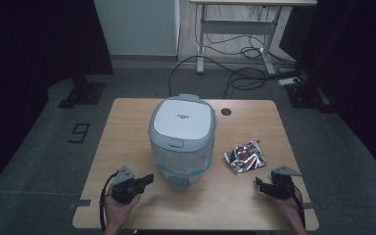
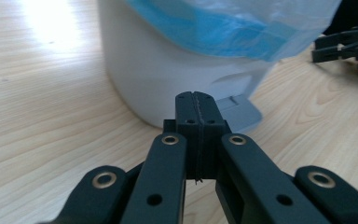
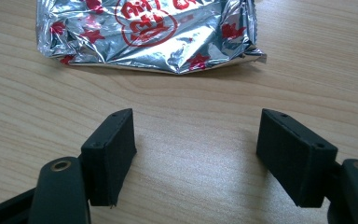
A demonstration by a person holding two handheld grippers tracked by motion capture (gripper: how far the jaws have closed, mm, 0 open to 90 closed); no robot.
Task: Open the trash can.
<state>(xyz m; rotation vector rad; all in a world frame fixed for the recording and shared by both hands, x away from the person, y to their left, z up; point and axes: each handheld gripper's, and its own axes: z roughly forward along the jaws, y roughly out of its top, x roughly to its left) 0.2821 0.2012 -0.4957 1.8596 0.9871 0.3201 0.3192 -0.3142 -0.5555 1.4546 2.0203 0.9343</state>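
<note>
Left matte-black two-jaw gripper [image 1: 149, 178]: brass-ringed pivot screws, grey three-cornered top plate, black cable trailing behind. Right matte-black two-jaw gripper [image 1: 258, 183]: flat rectangular pads, same grey plate. Forearms unsleeved.

From above the room is dim, dark at both edges, my table [image 1: 127, 117] softly lit. Up close, glare whitens the wood, my fingers [image 3: 109, 154] cast faint shadows, and the foil packet [image 3: 149, 35] glints sharply.
</note>
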